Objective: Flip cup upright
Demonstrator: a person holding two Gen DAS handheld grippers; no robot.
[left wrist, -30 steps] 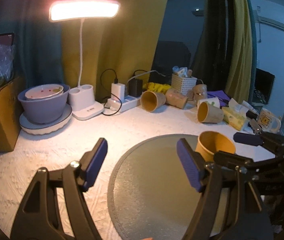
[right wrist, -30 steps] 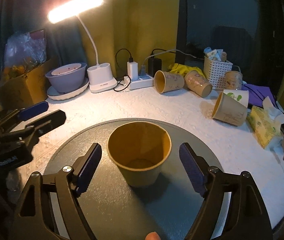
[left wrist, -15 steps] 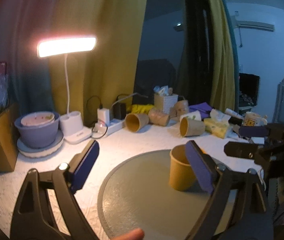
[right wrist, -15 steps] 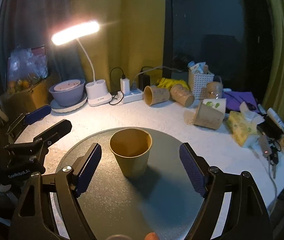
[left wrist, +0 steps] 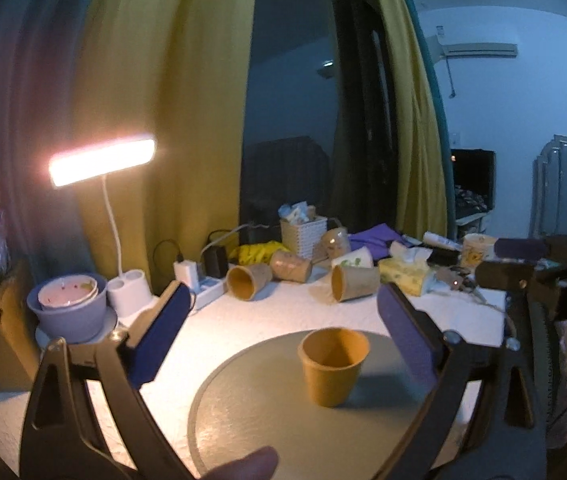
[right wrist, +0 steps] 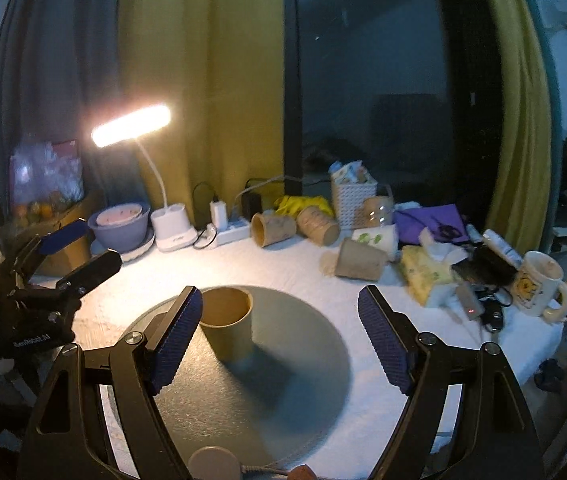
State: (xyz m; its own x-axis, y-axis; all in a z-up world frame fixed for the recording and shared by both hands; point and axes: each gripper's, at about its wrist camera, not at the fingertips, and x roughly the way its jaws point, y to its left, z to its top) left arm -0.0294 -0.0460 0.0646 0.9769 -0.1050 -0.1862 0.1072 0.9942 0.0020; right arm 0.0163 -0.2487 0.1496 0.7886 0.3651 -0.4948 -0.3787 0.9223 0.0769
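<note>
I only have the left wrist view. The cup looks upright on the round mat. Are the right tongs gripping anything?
Observer: No. The right tongs are open and empty. The cup stands free on the mat, partly behind their left pad.
Operator: Where do my left tongs sit, seen from that side?
Observer: The left tongs hang open off the mat's left edge, apart from the cup.
Operator: Anything at the table's far right?
Observer: A mug stands upright there, with its handle pointing right.
</note>
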